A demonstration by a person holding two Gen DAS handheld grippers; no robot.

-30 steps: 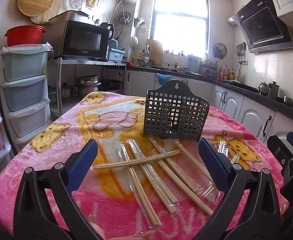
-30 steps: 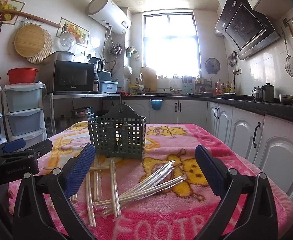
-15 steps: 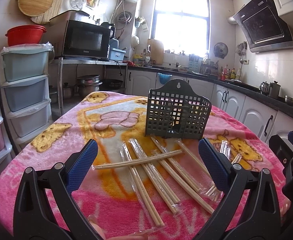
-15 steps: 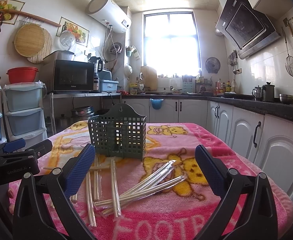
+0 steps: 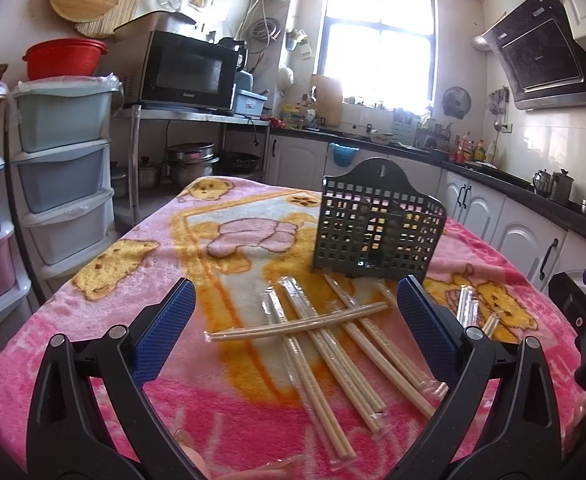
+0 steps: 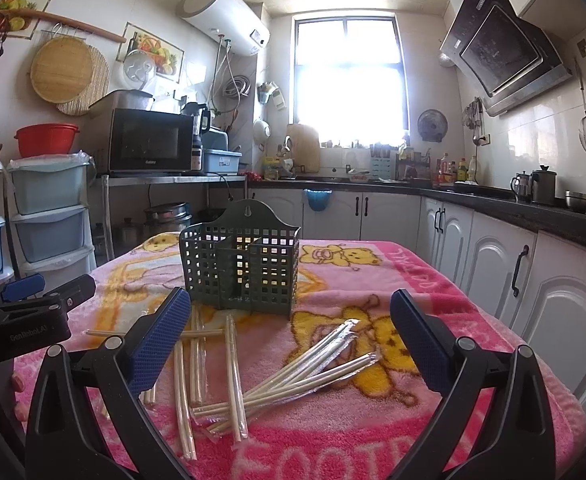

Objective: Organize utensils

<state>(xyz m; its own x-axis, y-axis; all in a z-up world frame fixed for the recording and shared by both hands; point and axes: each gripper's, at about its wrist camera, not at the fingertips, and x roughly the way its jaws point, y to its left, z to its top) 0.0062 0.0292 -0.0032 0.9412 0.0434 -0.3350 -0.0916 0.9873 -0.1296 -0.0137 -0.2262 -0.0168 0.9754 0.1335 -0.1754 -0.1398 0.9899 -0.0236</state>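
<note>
A dark green perforated utensil basket (image 5: pixel 377 228) stands upright on the pink blanket-covered table (image 5: pixel 93 344); it also shows in the right wrist view (image 6: pixel 239 270). Several pairs of plastic-wrapped chopsticks (image 5: pixel 325 344) lie crossed in front of it, and another fanned bundle of wrapped chopsticks (image 6: pixel 313 364) lies to the right. My left gripper (image 5: pixel 297 332) is open and empty, above the crossed chopsticks. My right gripper (image 6: pixel 289 344) is open and empty, near the fanned bundle. The left gripper's body (image 6: pixel 25 316) shows at the left of the right wrist view.
Stacked plastic drawers (image 5: pixel 61 168) stand left of the table. A microwave (image 5: pixel 189 70) sits on a shelf behind. White cabinets and a dark counter (image 6: pixel 533 264) run along the right. The table edge is close below both grippers.
The left gripper has drifted slightly left and forward, so the basket and chopsticks appear shifted right. The right gripper has hardly moved. Both stay open.
</note>
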